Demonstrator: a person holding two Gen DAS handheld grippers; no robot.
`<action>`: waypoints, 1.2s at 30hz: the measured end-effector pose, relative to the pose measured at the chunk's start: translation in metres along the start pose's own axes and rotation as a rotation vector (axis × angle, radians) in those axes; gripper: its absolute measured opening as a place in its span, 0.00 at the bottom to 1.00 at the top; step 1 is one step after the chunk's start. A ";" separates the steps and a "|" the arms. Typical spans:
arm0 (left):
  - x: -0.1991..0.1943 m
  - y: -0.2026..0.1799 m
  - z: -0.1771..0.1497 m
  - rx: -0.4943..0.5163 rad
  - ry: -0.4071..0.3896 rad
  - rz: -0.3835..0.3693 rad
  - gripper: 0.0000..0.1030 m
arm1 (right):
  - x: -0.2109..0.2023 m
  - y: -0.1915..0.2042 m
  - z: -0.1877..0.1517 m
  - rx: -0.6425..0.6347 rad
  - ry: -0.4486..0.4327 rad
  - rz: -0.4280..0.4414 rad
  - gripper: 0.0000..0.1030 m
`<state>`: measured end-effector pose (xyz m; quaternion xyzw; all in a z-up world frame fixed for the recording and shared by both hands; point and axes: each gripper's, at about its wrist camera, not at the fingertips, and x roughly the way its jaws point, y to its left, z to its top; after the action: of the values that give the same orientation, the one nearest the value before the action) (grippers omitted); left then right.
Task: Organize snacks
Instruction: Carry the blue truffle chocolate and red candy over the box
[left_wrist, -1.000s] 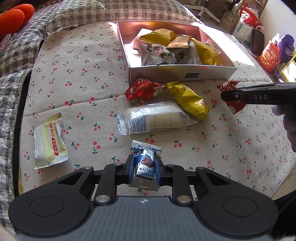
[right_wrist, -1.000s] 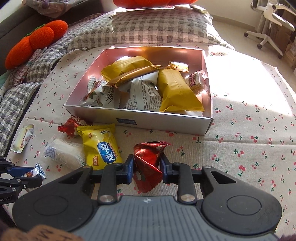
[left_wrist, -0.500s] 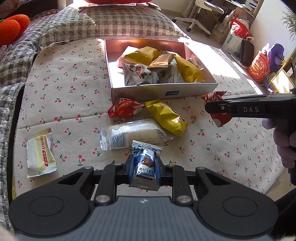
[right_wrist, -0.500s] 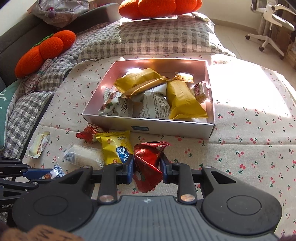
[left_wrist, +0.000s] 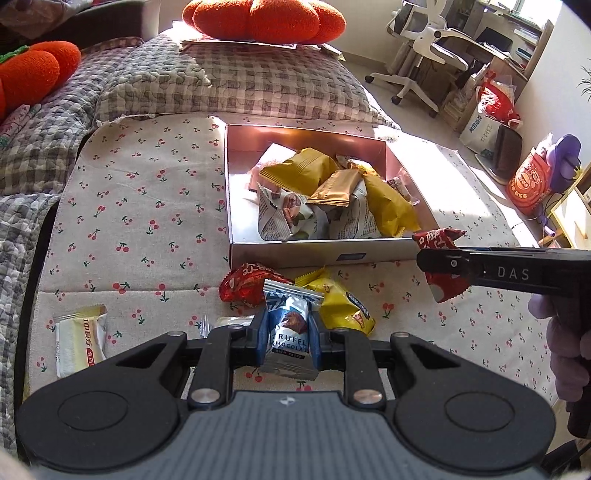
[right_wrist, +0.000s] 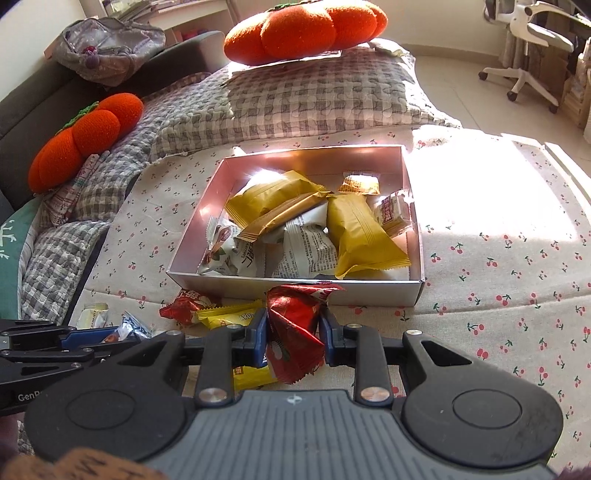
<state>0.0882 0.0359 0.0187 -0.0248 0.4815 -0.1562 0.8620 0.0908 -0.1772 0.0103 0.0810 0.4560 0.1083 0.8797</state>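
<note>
My left gripper (left_wrist: 287, 338): jaws closed tight on a blue chocolate packet (left_wrist: 288, 334), held upright above the cloth.
My right gripper (right_wrist: 293, 334): jaws clamped on a crumpled red packet (right_wrist: 295, 332), just before the box's near wall.
Cherry-print cloth (left_wrist: 147, 221): carries a loose yellow packet (left_wrist: 341, 304), a second red packet (left_wrist: 247, 284) and a cream packet (left_wrist: 79, 339) off to the left.
Box (right_wrist: 291, 293): beyond these, holding a heap of yellow and white packets.
Orange cushion (right_wrist: 306, 29): farthest, on the checked quilt.

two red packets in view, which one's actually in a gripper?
The red packet clamped in the right gripper, raised near the box. The other red packet lies loose on the cloth.
</note>
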 end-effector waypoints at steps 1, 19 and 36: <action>0.002 0.001 0.004 -0.014 -0.012 -0.001 0.26 | 0.000 -0.001 0.002 0.008 -0.005 0.001 0.25; 0.052 0.002 0.064 -0.143 -0.164 0.070 0.26 | 0.020 -0.026 0.038 0.162 -0.087 -0.020 0.25; 0.087 0.003 0.075 -0.155 -0.125 0.118 0.27 | 0.060 -0.035 0.065 0.229 -0.179 -0.032 0.25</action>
<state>0.1939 0.0052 -0.0133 -0.0725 0.4380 -0.0657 0.8936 0.1816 -0.1977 -0.0086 0.1830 0.3863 0.0341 0.9034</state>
